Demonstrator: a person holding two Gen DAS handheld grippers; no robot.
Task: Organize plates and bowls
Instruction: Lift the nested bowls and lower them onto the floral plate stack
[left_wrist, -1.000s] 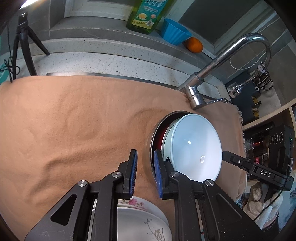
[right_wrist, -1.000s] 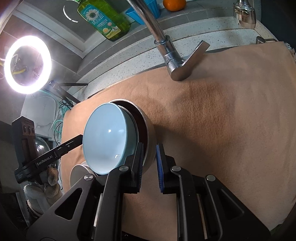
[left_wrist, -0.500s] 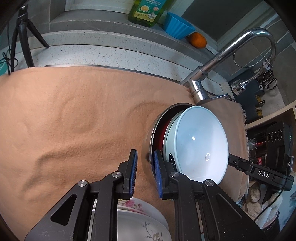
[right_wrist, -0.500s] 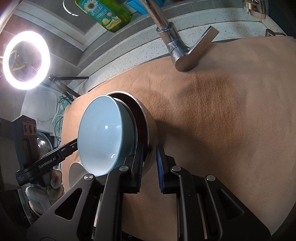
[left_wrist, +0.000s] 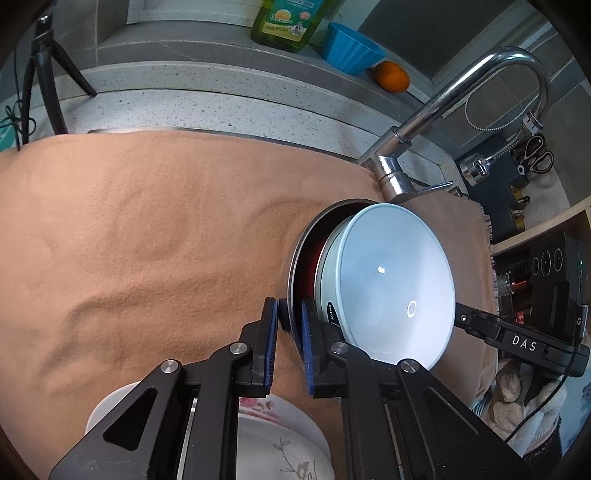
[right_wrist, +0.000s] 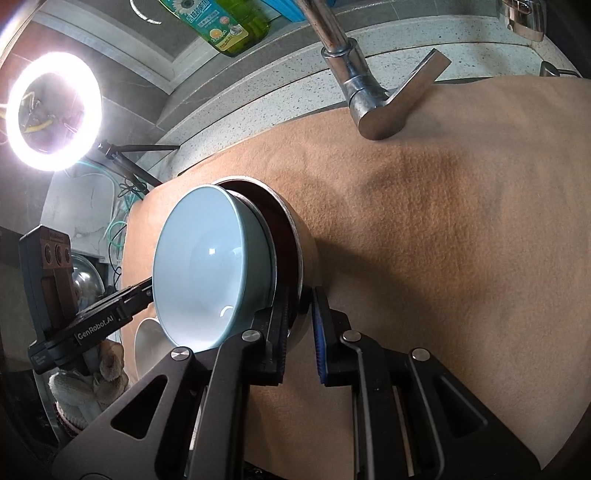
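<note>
Both sides are pinching the same stack: the left hand-held gripper (left_wrist: 288, 325) and the right hand-held gripper (right_wrist: 301, 314) are each clamped narrow on the metal bowl's (left_wrist: 301, 254) rim, with the blue bowl (left_wrist: 395, 284) nested inside, held above the tan cloth (left_wrist: 147, 229). I'd keep both grips level so the blue one doesn't slide out, and watch the faucet (left_wrist: 443, 110) behind.

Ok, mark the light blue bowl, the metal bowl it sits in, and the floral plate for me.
light blue bowl (left_wrist: 391, 280): left wrist view, on its inner surface.
metal bowl (right_wrist: 306, 251): right wrist view, on its outer wall by the rim.
floral plate (left_wrist: 280, 439): left wrist view, on its white face under the gripper.
</note>
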